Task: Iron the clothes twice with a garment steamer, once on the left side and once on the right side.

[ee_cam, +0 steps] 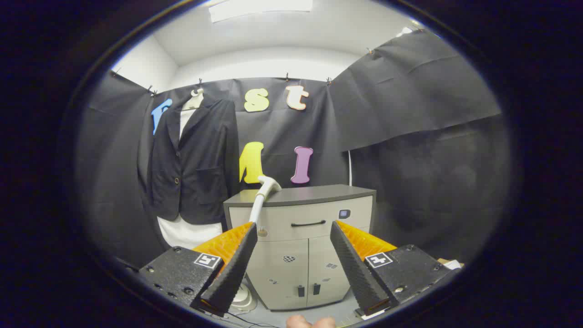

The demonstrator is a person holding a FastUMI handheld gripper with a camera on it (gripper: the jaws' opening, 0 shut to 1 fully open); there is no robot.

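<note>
The gripper (291,255) gapes wide, holding nothing; beyond its left finger hangs the dark blazer (193,159); the steamer wand (262,198) stands nearly upright just past that fingertip, leaning against the grey cabinet (309,214) dead ahead.

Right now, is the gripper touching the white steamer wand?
Apart. In the gripper view the gripper is open, holding nothing; the steamer wand stands beyond the left finger, against the grey cabinet, further from the camera than the fingertips.
</note>
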